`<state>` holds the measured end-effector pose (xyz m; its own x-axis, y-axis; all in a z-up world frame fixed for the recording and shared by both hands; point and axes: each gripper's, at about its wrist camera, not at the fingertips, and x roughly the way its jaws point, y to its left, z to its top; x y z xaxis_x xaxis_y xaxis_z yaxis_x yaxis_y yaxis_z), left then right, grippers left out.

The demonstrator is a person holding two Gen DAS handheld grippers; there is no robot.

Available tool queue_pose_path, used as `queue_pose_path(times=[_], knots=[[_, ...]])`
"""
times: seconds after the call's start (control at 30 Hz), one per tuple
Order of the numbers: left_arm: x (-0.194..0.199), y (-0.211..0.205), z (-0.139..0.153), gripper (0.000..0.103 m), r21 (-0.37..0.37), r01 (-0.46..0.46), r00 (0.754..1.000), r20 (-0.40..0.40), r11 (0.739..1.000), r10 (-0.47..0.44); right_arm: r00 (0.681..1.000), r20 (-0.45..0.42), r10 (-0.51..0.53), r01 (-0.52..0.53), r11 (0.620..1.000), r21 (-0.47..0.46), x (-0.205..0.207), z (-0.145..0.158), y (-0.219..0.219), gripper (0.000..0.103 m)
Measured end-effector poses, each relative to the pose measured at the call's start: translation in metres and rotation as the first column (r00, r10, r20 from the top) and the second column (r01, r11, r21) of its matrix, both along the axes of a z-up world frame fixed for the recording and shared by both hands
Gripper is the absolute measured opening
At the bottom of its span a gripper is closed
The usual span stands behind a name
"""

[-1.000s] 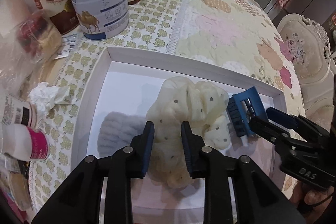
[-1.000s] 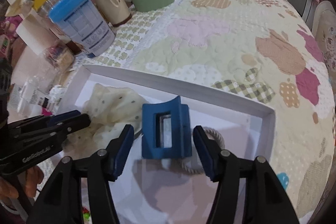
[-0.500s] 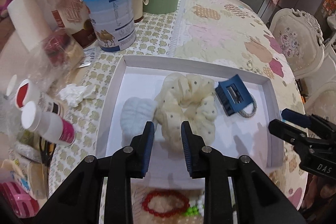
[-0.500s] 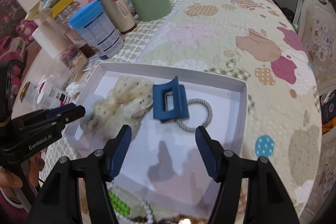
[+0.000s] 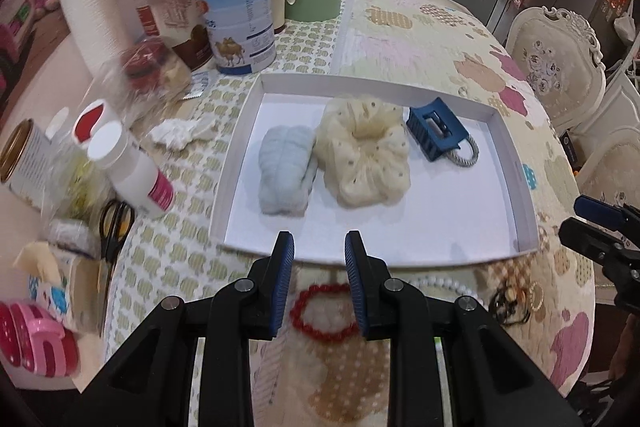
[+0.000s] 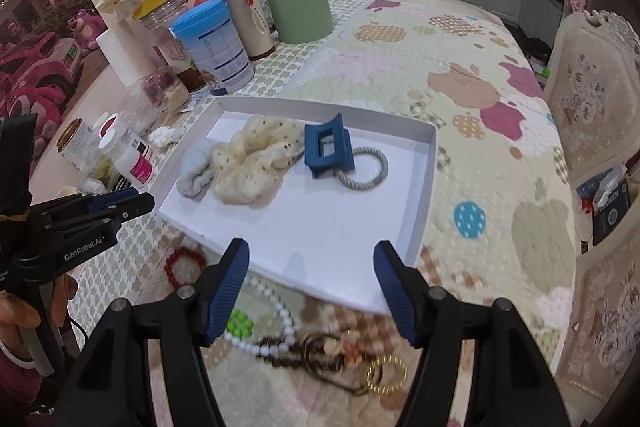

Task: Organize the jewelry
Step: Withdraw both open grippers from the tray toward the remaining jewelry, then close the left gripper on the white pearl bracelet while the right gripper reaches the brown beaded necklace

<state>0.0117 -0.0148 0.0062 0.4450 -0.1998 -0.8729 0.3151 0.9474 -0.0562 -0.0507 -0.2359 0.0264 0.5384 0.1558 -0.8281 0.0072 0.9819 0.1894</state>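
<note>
Tools are now backing away from the tray [image 5: 506, 163], both empty: left tool [image 5: 319, 259] is standing part-open, right tool [image 6: 312, 269] is opening wider. Clip [image 6: 328, 151], scrunchie [image 6: 256, 161] and hair tie [image 6: 370, 169] are lying inside the tray; red bracelet [image 5: 324, 311] and pearls [image 6: 276, 311] are waiting in front of it. "GenRobot.AI" is reading on the left tool.

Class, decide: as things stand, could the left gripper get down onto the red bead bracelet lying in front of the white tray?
Probably yes. The red bead bracelet lies bare on the tablecloth directly below the left gripper, outside the white tray, with nothing on top. The jaws are apart and empty.
</note>
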Motion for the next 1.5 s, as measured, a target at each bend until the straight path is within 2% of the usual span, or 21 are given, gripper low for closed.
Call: queue_pose_path(times=[0.27, 0.43, 0.7, 0.9, 1.13, 1.23, 1.5], knots=[[-0.024, 0.011, 0.001, 0.018, -0.01, 0.003, 1.0, 0.016, 1.0, -0.003, 1.0, 0.008, -0.014, 0.015, 0.999, -0.029, -0.036, 0.004, 0.007, 0.069], [-0.034, 0.027, -0.002, 0.018, -0.062, -0.011, 1.0, -0.028, 0.998, 0.009, 1.0, 0.001, -0.031, 0.032, 0.999, -0.039, -0.057, 0.001, 0.007, 0.07], [-0.049, 0.04, -0.016, 0.018, -0.062, -0.024, 0.997, -0.071, 0.998, 0.019, 0.998, -0.036, -0.054, 0.052, 0.997, -0.049, -0.086, -0.017, 0.002, 0.07], [-0.059, 0.04, -0.018, 0.018, -0.068, -0.011, 0.997, -0.076, 0.998, 0.006, 0.997, -0.011, -0.07, 0.069, 0.996, -0.047, -0.105, -0.014, -0.003, 0.07], [-0.062, 0.037, -0.019, 0.018, -0.088, -0.001, 0.996, -0.092, 0.996, -0.007, 0.997, -0.01, -0.074, 0.073, 0.996, -0.053, -0.116, -0.022, -0.006, 0.069], [-0.062, 0.034, -0.02, 0.018, -0.092, 0.005, 0.995, -0.098, 0.996, -0.014, 0.998, -0.026, -0.064, 0.062, 0.996, -0.065, -0.117, -0.033, -0.005, 0.059], [-0.061, 0.03, -0.026, 0.018, -0.096, -0.002, 0.992, -0.123, 0.995, -0.01, 0.998, -0.05, -0.03, 0.026, 0.998, -0.065, -0.094, -0.063, -0.003, 0.057]])
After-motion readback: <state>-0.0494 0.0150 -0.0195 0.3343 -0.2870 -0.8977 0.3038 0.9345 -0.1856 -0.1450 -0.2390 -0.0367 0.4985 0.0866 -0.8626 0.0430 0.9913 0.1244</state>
